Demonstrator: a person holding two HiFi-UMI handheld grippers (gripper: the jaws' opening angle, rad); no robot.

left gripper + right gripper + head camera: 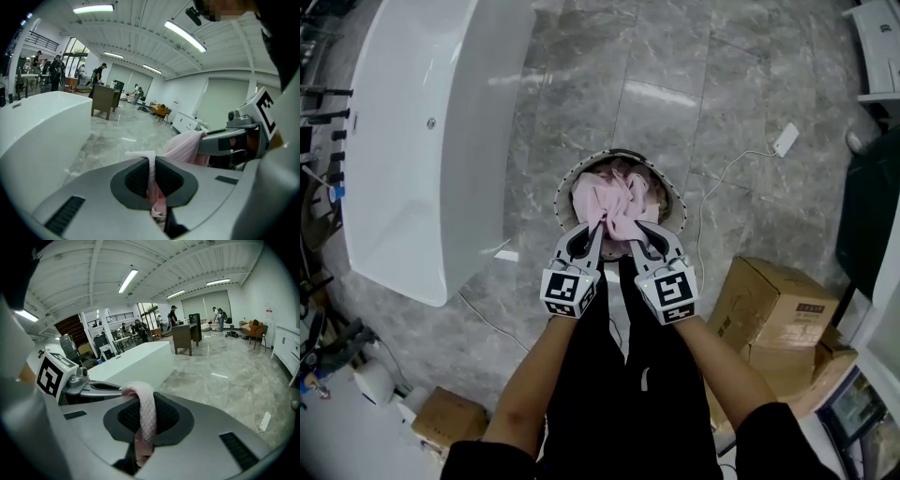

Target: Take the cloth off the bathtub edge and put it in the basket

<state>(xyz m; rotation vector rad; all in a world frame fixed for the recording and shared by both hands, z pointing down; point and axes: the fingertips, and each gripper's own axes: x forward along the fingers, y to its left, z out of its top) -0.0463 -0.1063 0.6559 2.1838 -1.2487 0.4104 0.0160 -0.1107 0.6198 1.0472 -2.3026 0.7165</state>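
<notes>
A pink cloth (607, 202) hangs bunched over the round basket (564, 187) on the floor, most of it inside the rim. My left gripper (596, 223) is shut on one edge of the cloth (151, 180), pinched thin between its pads. My right gripper (630, 228) is shut on another fold of the cloth (146, 416), which loops over its jaws. Both grippers sit side by side at the basket's near rim. The white bathtub (422, 131) stands to the left, with no cloth on its edge.
Cardboard boxes (773, 309) sit at the right and one (445, 419) at the lower left. A white cable with a plug block (786, 139) runs across the grey marble floor right of the basket. Taps and fittings line the far left.
</notes>
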